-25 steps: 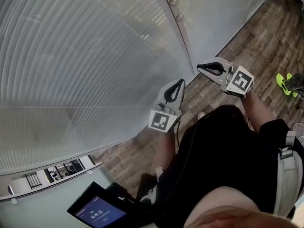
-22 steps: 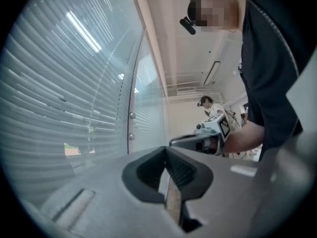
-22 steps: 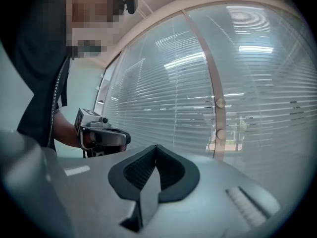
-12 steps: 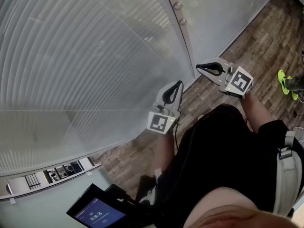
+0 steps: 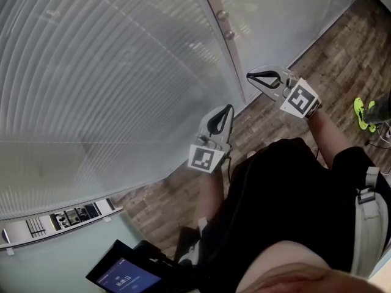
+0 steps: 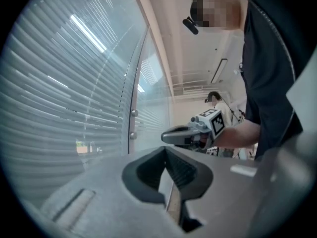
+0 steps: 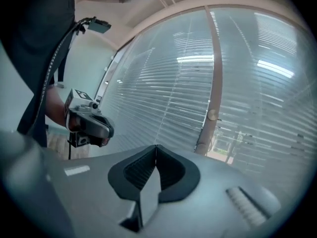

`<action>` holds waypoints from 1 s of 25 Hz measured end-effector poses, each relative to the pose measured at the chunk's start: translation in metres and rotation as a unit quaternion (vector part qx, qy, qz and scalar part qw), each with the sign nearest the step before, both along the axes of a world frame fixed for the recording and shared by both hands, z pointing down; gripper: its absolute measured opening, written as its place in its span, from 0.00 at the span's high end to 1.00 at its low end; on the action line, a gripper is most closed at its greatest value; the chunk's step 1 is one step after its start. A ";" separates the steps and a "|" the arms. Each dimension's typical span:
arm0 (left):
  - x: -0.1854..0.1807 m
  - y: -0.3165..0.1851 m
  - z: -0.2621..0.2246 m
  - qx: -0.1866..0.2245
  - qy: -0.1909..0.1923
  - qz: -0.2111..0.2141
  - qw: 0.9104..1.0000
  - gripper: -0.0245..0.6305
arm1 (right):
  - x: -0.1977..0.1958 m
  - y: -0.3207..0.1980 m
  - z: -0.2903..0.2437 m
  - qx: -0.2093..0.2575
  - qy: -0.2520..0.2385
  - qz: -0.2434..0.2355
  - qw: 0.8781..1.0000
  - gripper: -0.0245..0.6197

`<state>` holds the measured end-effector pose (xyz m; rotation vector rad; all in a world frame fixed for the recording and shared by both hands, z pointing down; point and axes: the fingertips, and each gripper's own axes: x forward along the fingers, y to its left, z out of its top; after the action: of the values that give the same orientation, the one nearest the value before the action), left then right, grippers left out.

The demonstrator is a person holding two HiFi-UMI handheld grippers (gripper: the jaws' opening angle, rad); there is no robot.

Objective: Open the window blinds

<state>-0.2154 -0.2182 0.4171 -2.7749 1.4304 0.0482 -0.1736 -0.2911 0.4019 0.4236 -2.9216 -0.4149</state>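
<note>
- Pale grey horizontal-slat window blinds [image 5: 110,72]: hang full length over the big pane and fill the far left of the head view. Slats tilted nearly shut, only dim shapes show thru.
- 2nd panel of the same blinds [image 5: 287,11] to the right. Btwn the two stands a beige upright frame post [image 7: 216,73] w/ two small round metal knobs [image 5: 223,15], one above the other.
- Left gripper [image 5: 230,108]: grey plastic, jaws pressed together, nothing btwn them. Held about level, tip just beside the lower edge of the left panel, near the post's foot.
- Right gripper [image 5: 250,77]: jaws also closed, empty. It sits further right and farther off than the left one, tip pointing left toward the post, below the knobs. Can't tell if it touches.
- Each gripper has a white cube w/ black square markers [image 5: 206,157] at its near end.
- In each gripper view the other gripper shows off to one side, w/ a forearm behind it.
- Brown wood-plank floor [image 5: 165,200] runs under the window. Person in black clothes [image 5: 287,212] stands close to the glass.
- Near left: dark handheld device w/ lit blue screen [image 5: 125,278].
- Far right on the floor: yellow-green shoe [image 5: 363,112].
- Lower left: pale ledge [image 5: 36,227] w/ small dark items, too small to ID.
</note>
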 end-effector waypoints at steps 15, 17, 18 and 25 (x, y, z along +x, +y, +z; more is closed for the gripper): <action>0.024 -0.006 0.006 -0.018 0.009 0.039 0.999 0.96 | -0.016 -0.101 -0.079 0.266 0.189 0.118 0.938 0.70; 0.025 -0.005 0.006 -0.019 0.009 0.044 0.999 0.96 | -0.021 -0.112 -0.085 0.298 0.212 0.131 0.921 0.65; 0.024 -0.004 0.006 -0.019 0.008 0.045 0.999 0.96 | -0.024 -0.116 -0.087 0.312 0.222 0.137 0.913 0.63; 0.018 -0.002 0.011 -0.025 0.012 0.041 0.999 0.96 | -0.042 -0.137 -0.080 0.360 0.282 0.149 0.877 0.60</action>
<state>-0.1978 -0.2203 0.4279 -2.8830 1.3403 0.0471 -0.2156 -0.4285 0.3216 0.6837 -2.0099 -1.3217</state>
